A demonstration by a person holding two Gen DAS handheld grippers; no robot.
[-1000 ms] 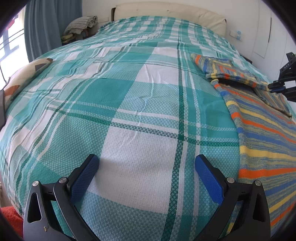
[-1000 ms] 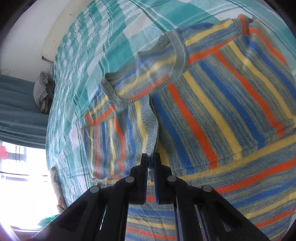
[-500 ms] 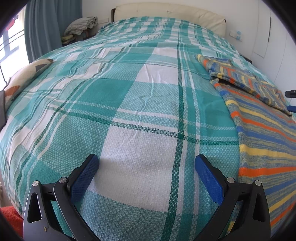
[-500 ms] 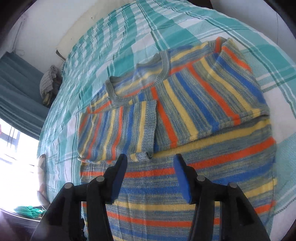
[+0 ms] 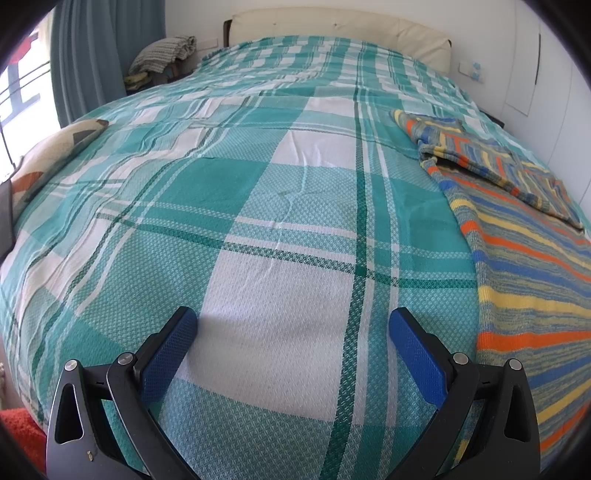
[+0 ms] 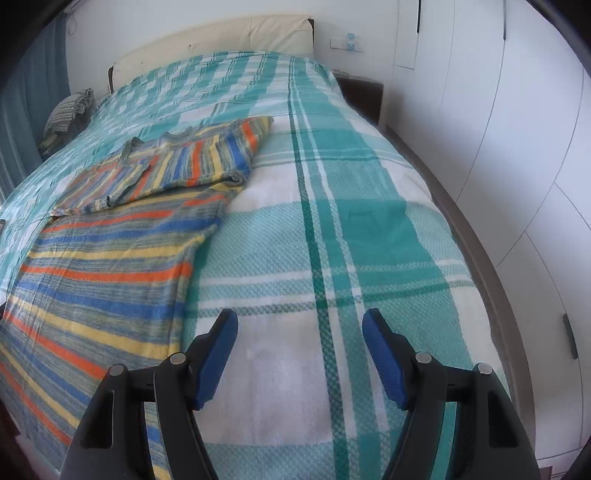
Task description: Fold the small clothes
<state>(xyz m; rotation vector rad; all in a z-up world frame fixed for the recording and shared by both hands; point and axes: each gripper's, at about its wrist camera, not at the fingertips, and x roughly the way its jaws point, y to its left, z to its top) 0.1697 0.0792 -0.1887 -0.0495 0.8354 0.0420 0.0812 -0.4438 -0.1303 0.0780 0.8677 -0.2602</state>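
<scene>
A striped knit sweater (image 6: 110,258) in blue, orange, yellow and grey lies flat on the bed, its sleeves folded across the chest near the collar (image 6: 177,134). It also shows at the right of the left wrist view (image 5: 524,266). My left gripper (image 5: 293,334) is open and empty, low over the bedspread to the left of the sweater. My right gripper (image 6: 300,339) is open and empty, low over the bedspread to the right of the sweater's hem.
The bed carries a teal and white plaid bedspread (image 5: 258,206) with a cream headboard (image 5: 332,26). A patterned pillow (image 5: 48,151) lies at the left edge. Folded cloths (image 5: 162,55) sit beside the curtain. White wardrobe doors (image 6: 498,129) stand along the right.
My right gripper let go of the sleeve, opened, and pulled back and to the right, away from the sweater's chest. My left gripper has stayed still and open.
</scene>
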